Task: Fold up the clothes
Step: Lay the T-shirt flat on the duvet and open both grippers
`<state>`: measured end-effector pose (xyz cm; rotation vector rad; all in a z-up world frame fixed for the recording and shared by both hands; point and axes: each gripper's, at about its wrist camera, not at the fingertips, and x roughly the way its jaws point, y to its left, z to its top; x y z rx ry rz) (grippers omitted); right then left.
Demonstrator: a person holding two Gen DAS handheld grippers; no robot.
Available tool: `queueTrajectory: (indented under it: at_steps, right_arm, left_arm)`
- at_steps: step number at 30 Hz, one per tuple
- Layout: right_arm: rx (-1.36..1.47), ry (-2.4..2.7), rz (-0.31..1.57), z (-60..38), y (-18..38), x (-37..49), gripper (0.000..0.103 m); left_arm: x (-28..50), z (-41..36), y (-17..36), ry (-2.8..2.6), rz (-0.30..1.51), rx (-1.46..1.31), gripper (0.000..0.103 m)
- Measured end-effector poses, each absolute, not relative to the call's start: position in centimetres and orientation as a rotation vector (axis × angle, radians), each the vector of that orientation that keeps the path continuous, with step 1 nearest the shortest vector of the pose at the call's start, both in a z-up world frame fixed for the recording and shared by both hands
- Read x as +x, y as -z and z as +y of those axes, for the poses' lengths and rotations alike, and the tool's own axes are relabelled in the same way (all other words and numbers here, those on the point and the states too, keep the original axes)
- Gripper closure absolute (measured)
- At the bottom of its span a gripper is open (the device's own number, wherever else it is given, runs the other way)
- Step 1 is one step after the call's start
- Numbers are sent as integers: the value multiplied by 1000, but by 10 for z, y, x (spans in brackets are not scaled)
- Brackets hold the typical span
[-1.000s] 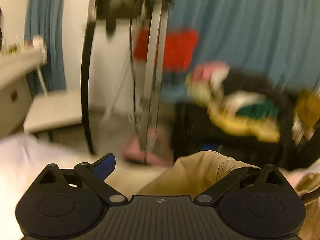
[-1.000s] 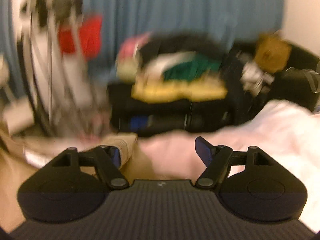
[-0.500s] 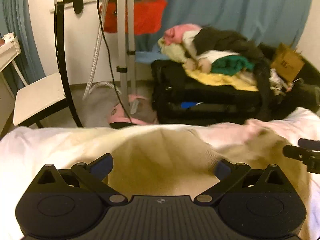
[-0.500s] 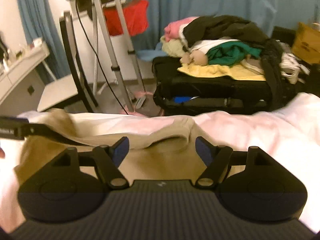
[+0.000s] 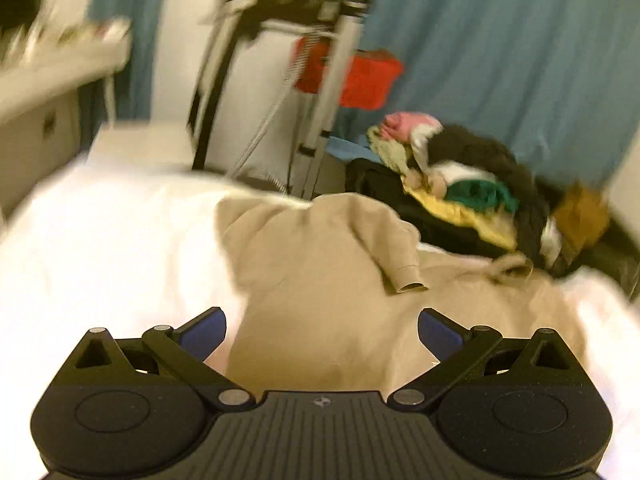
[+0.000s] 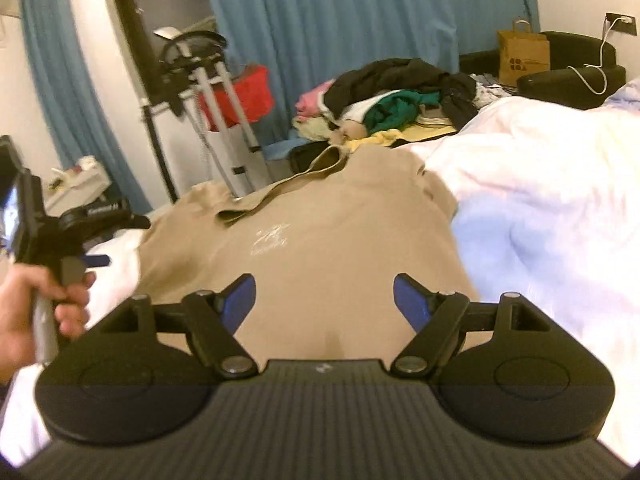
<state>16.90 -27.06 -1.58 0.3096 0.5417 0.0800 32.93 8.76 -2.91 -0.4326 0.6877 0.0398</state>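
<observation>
Right wrist view: tan sweatshirt (image 6: 320,240) lies spread on the white bed (image 6: 540,208), one sleeve (image 5: 384,236) flopped across it. Both grippers, left (image 5: 322,330) and right (image 6: 324,298), gape wide, empty. Soft, limp, medium-weight knit; best pinched at hem corners or cuff.

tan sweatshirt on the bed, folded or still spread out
Mostly spread out. The tan sweatshirt lies flat on the white bedding with its chest print showing; only one sleeve is flopped across the body.
</observation>
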Motion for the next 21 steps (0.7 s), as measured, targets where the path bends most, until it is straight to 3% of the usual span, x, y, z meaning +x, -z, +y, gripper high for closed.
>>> queueTrajectory:
  at_steps: [5, 9, 16, 21]
  right_arm:
    - [419, -104, 559, -275, 49, 166, 26]
    - [427, -110, 588, -271, 61, 184, 26]
    - [412, -120, 633, -265, 86, 215, 26]
    - [399, -128, 666, -261, 108, 236, 26]
  left_arm:
    - [340, 158, 71, -127, 700, -747, 10]
    - [367, 173, 79, -107, 697, -745, 19]
    - [423, 92, 66, 150, 669, -478, 21]
    - [474, 52, 90, 106, 820, -376, 23]
